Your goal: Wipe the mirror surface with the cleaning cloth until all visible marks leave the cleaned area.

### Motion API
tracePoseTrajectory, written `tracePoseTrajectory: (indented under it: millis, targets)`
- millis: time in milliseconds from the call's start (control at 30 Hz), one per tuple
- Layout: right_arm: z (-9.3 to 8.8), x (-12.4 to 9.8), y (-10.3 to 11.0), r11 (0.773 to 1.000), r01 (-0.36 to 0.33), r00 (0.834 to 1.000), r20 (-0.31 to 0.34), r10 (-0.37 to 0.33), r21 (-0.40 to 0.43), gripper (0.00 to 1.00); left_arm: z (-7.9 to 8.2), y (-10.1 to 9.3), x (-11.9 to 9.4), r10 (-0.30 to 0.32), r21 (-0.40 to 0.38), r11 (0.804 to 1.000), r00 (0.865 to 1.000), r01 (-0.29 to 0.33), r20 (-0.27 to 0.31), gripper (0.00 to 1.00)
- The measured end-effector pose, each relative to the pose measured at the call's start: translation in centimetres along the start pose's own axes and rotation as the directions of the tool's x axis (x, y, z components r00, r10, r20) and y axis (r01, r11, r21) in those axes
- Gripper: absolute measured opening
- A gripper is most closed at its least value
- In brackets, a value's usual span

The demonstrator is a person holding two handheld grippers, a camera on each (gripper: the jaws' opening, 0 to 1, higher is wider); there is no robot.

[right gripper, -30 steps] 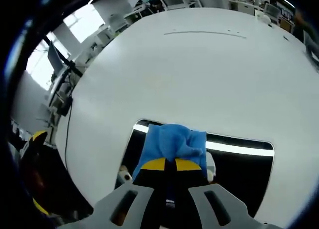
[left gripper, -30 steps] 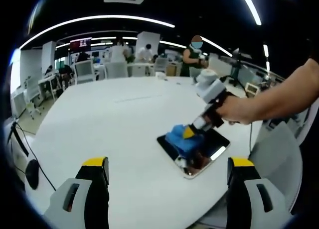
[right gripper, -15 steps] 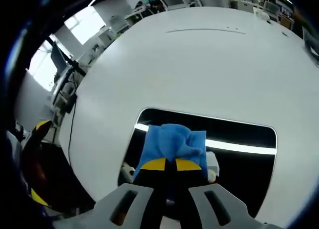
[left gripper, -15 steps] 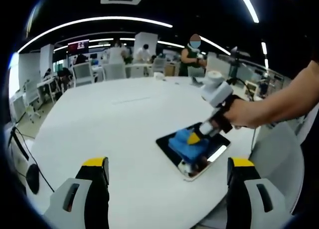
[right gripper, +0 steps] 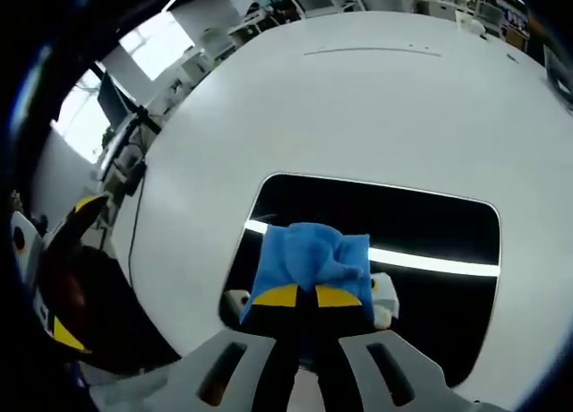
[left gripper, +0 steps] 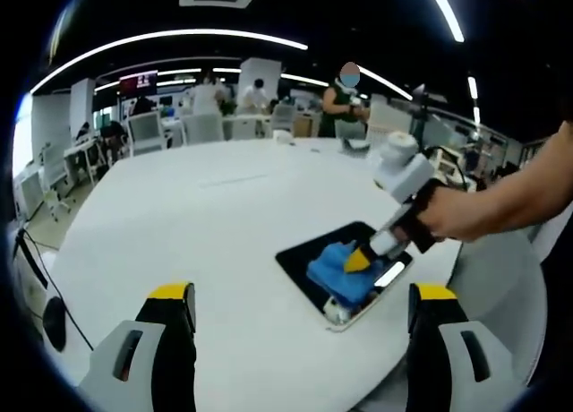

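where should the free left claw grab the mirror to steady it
Grip the mirror by its bare far edge, coming in low from the table side. It lies flat, so only its thin rim offers a hold, and the cloth in the right claw covers the near end.

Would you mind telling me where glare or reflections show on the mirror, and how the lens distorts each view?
Right gripper view: the dark rectangular mirror reflects one bright ceiling light as a white streak beside the blue cleaning cloth; the white round table bulges with fisheye curve. Left gripper view: a small bright glint on the mirror near the right tool; ceiling lights bow into arcs.
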State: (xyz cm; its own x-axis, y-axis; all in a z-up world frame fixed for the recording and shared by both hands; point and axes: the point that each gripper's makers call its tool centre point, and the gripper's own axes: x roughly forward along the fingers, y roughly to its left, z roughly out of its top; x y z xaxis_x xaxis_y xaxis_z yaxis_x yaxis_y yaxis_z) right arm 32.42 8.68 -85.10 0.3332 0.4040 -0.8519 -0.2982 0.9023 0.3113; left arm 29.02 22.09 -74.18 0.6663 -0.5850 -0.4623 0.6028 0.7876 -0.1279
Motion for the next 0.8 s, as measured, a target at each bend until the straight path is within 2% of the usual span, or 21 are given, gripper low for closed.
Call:
tracePoseTrajectory:
  millis: [400, 500, 600, 800]
  targets:
    - [-0.9, -0.1, 0.4, 1.000, -0.018, 1.000, -0.001, 0.018, 0.005, 0.00, 0.3, -0.1, 0.3, 0.000, -0.001, 1.000, 1.000, 0.000, 0.014, 0.99]
    - [-1.3, -0.3, 0.5, 0.999, -0.027, 1.000, -0.015, 0.027, 0.021, 0.00, 0.6, 0.5, 0.2, 0.038, 0.012, 0.999, 0.999, -0.039, 0.033, 0.99]
    - [-1.6, -0.4, 0.6, 0.999, -0.027, 1.000, -0.010, 0.027, 0.018, 0.00, 0.7, 0.3, 0.3, 0.022, -0.007, 1.000, 0.999, -0.022, 0.040, 0.99]
    - [-2.2, -0.6, 1.0, 0.999, -0.035, 0.999, -0.010, 0.035, 0.026, 0.00, 0.8, 0.0, 0.4, 0.019, 0.004, 1.000, 0.999, -0.019, 0.047, 0.99]
